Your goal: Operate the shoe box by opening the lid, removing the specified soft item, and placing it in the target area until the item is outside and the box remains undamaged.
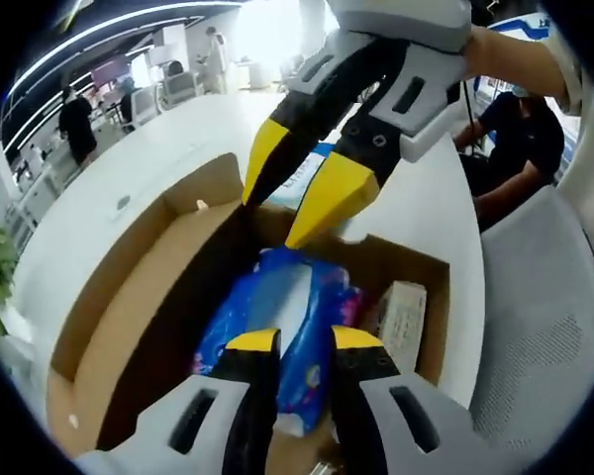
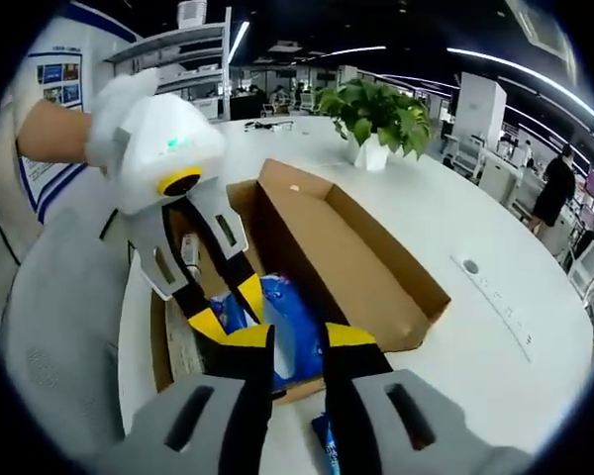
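Brown cardboard shoe box [image 1: 129, 297] sits on the white round table [image 2: 475, 228], lid flap folded back, so the contents are reachable. Blue crinkled plastic soft pack [image 1: 297, 317] lies inside. Left gripper [image 1: 305, 341] and right gripper [image 2: 299, 336] both hover above it, jaws parted, empty. Pack's lower end is hidden behind the jaws; small beige carton [image 1: 404, 317] label unreadable.

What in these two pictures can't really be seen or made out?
- Blue pack in the box: its near end is hidden by the left gripper in the left gripper view, and the print is too blurred to read.
- White carton: label too small.
- Box floor: in the right gripper view, covered by both grippers.
- Right gripper: whether it touches the pack is unclear.
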`<state>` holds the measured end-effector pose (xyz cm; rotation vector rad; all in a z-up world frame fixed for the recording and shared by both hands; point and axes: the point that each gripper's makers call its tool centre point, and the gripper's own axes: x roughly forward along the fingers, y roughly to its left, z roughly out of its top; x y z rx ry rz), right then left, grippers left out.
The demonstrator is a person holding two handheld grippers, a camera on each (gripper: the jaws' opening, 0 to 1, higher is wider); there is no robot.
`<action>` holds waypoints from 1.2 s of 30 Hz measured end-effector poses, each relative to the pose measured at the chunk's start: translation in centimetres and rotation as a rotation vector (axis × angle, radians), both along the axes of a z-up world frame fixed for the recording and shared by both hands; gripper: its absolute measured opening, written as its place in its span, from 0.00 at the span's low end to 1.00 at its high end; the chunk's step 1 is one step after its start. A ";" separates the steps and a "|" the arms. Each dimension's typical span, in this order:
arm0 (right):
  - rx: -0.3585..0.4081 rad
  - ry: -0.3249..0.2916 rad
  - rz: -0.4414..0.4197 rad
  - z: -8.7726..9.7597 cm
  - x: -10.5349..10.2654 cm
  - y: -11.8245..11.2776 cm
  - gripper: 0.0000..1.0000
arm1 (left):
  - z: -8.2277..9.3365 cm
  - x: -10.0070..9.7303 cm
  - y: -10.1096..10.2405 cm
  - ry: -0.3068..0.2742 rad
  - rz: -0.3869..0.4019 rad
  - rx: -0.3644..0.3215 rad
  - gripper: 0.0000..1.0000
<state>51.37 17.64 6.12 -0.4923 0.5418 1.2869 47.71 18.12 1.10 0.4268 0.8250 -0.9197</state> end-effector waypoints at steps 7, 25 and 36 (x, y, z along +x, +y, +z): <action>-0.053 -0.015 0.048 -1.8 -0.2 1.2 0.10 | -0.3 0.3 0.2 -0.016 -0.004 0.013 0.05; -0.111 -0.087 0.030 -2.4 1.2 2.0 0.00 | 1.5 -0.3 0.5 -0.057 -0.024 0.012 0.00; 0.030 -0.084 0.002 3.8 0.5 3.4 0.00 | 7.3 -1.1 1.6 -0.138 0.017 -0.026 0.00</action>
